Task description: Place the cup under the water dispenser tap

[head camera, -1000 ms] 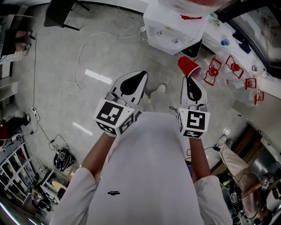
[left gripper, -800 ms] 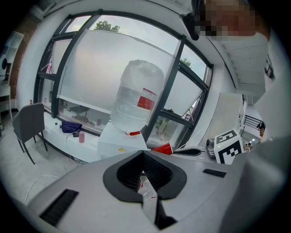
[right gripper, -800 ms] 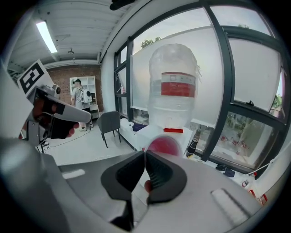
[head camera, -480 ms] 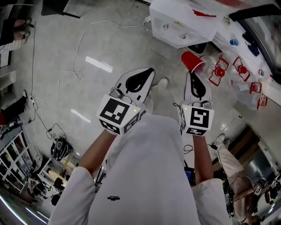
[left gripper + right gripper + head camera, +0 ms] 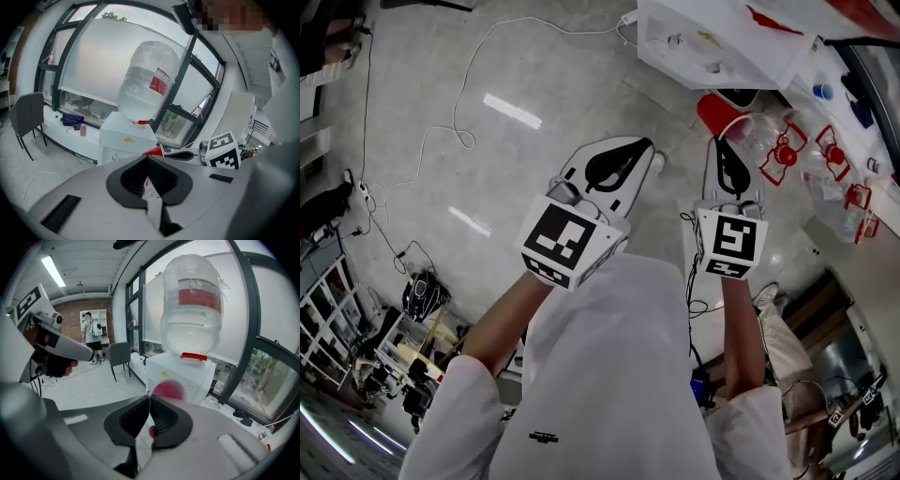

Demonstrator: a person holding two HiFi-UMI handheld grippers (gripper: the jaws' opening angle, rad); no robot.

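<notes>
Red cup (image 5: 719, 112), pinched at its rim by the right gripper (image 5: 727, 142), hung at one o'clock, short of the water dispenser (image 5: 712, 42). The left gripper (image 5: 643, 146) was pressed together, empty. Carry step, I judged; next it needed lining up under the tap.

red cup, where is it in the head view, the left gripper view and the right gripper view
Head view: red cup at upper right, at the tip of the right gripper.
Left gripper view: only a red sliver of it at centre, just above the jaws.
Right gripper view: a red disc at centre, just beyond the jaws.
Shared landmark: the white water dispenser.
</notes>
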